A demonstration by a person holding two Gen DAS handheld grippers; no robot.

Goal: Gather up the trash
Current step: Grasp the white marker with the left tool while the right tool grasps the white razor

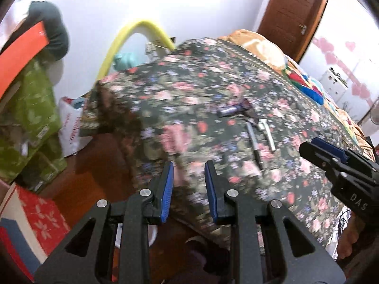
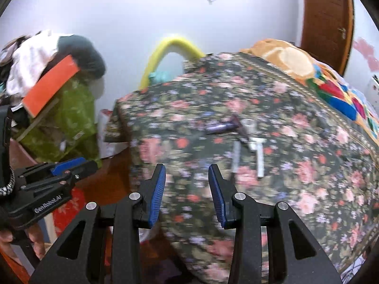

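Small bits of trash lie on the floral bedspread: a purple wrapper, a thin grey pen-like stick and a white stick. They also show in the right wrist view: the wrapper, the grey stick and the white stick. My left gripper is open and empty, above the bed's near corner, short of the trash. My right gripper is open and empty, also short of it. Each gripper shows in the other's view, the right and the left.
A green bag with an orange box and clothes is piled at the left. A white plastic bag lies on the brown floor beside the bed. A red patterned box stands near left. A yellow tube arches behind. An orange blanket lies at the far end.
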